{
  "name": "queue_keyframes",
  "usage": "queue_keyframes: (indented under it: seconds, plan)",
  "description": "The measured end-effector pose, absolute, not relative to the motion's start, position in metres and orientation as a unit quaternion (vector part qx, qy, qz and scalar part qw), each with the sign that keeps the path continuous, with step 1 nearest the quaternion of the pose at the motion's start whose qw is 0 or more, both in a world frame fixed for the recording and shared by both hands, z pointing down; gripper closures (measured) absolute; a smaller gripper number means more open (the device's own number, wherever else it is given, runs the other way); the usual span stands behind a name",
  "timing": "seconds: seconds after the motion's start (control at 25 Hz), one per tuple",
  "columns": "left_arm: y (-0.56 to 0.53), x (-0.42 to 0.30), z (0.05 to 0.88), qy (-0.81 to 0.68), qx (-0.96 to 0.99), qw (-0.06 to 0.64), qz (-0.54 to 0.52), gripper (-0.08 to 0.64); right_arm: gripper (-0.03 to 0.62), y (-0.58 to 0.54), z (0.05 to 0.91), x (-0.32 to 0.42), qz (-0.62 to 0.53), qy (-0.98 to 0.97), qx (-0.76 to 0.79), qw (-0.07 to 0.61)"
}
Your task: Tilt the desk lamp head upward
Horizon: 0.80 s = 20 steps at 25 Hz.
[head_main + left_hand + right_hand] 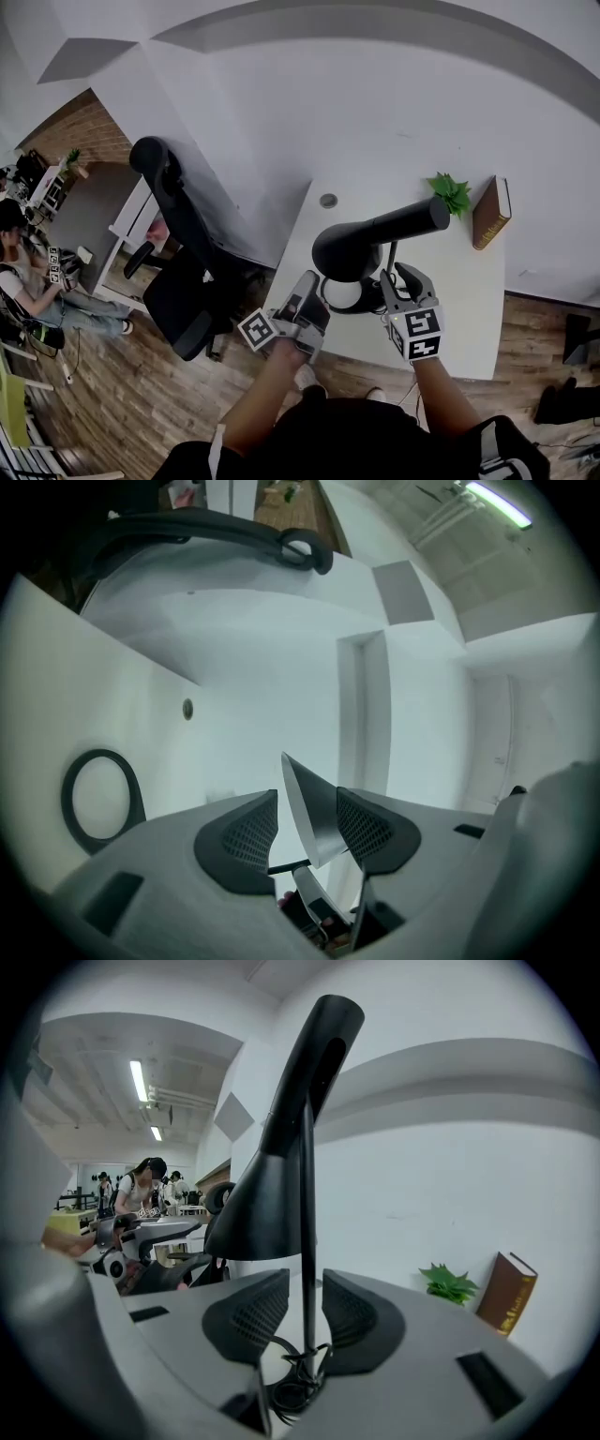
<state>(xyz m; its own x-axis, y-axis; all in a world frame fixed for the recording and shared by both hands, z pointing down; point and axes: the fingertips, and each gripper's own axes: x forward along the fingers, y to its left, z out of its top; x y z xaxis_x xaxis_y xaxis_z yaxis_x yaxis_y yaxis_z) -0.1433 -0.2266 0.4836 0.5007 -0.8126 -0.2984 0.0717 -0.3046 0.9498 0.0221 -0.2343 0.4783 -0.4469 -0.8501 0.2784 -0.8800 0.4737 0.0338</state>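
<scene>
On white desk [469, 281], nr front edge: black cone-headed desk lamp [349, 248], shade facing down, long neck sloping up twd wall.
Why tools here: they flank the lamp, right steadying side, left by shade.
Right tool [307, 1277]: jaws parted, thin black stem [307, 1307] betw. pads, not pinched.
Left tool [307, 794]: spread wide, grips nothing.
Arms: both forearms reach fwd, low, close together.
Judgement: tilt prob. done.

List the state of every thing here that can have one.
Black cone-headed desk lamp: upright, head sloping, no glow visible.
Grey left gripper: fingers apart, apparently the lamp head's rim between them.
Grey right gripper: fingers apart around the lamp's thin stem, not pressing.
Brown hardcover book: closed, standing on end.
</scene>
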Motion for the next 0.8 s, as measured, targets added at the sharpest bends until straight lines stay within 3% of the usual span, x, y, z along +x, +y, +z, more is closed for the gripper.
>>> queue_keyframes:
  seconds: [0.48, 0.56, 0.8]
  plan:
    - [-0.258, -0.124, 0.473, -0.218, 0.684, 0.554, -0.423, 0.383, 0.528, -0.247, 0.48, 0.02, 0.057, -0.831, 0.537, 0.135]
    - [-0.259, -0.126, 0.471, -0.209, 0.68, 0.554, -0.433, 0.454, 0.557, -0.249, 0.48, 0.022, 0.051, -0.827, 0.543, 0.138]
    - [-0.258, -0.125, 0.47, -0.172, 0.662, 0.567, -0.459, 0.485, 0.56, -0.247, 0.479, 0.022, 0.048, -0.824, 0.546, 0.145]
